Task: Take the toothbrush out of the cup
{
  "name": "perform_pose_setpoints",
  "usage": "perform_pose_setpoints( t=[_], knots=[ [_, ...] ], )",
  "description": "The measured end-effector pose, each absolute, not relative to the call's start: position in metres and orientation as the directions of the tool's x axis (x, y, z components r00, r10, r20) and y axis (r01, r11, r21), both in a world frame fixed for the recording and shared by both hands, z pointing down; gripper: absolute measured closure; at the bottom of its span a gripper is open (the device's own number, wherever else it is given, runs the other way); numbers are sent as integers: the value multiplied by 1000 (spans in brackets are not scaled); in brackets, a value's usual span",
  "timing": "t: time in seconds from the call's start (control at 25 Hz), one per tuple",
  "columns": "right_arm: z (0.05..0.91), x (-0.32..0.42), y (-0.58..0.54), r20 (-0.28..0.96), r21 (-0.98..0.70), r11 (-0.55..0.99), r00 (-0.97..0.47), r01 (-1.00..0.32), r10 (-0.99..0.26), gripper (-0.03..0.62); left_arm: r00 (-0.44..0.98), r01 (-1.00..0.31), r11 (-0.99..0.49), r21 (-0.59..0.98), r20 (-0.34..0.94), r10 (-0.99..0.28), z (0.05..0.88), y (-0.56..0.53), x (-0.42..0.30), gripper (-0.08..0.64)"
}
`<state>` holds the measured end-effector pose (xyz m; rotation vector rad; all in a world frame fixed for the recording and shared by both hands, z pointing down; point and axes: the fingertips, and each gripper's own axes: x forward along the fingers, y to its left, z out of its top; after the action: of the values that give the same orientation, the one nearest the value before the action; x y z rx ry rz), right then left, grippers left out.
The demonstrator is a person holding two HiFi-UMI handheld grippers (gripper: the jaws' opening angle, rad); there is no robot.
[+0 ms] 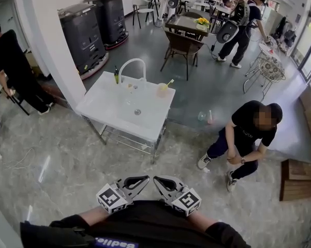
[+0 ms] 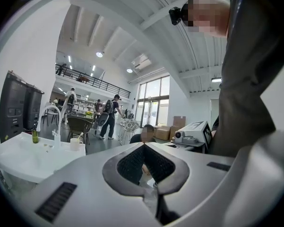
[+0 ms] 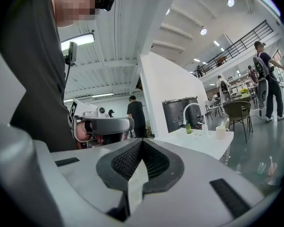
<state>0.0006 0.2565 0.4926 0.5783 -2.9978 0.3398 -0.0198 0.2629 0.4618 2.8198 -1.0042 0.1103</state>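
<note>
A pale cup stands at the far right corner of the white sink table, with a toothbrush leaning out of it. The left gripper view shows the cup small at the left, and in the right gripper view the cup sits at the right with the toothbrush in it. Both grippers are held close to the person's body, well short of the table. My left gripper is shut on nothing. My right gripper is likewise shut and empty.
A curved white faucet and a green bottle stand at the table's back edge. A person crouches on the floor to the right, near a wooden pallet. Black machines stand behind the table, and another person bends at the left.
</note>
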Motion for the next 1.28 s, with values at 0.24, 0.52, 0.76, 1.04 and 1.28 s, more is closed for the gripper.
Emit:
perform_pose_setpoints(
  t=[0.24,0.52,0.76,1.04,1.28],
  knots=[
    [490,16,247,96,-194,912,-932,-363,-350,580,756,-654,-747,117,116,-644,462,255,-8,551],
    [501,31,244,92,-201,919,-941,-339,-327,581,735,-678,-723,130,131,-666,471,250,7,551],
    [505,52,235,85,-216,917,-942,-334,-324,581,706,-708,-689,156,128,-696,471,242,20,551],
    [508,64,220,79,-238,904,-935,-355,-346,581,698,-716,-683,148,131,-704,472,230,27,551],
    [512,66,210,94,-228,900,-929,-371,-359,581,703,-711,-689,143,127,-699,472,217,25,551]
  ],
)
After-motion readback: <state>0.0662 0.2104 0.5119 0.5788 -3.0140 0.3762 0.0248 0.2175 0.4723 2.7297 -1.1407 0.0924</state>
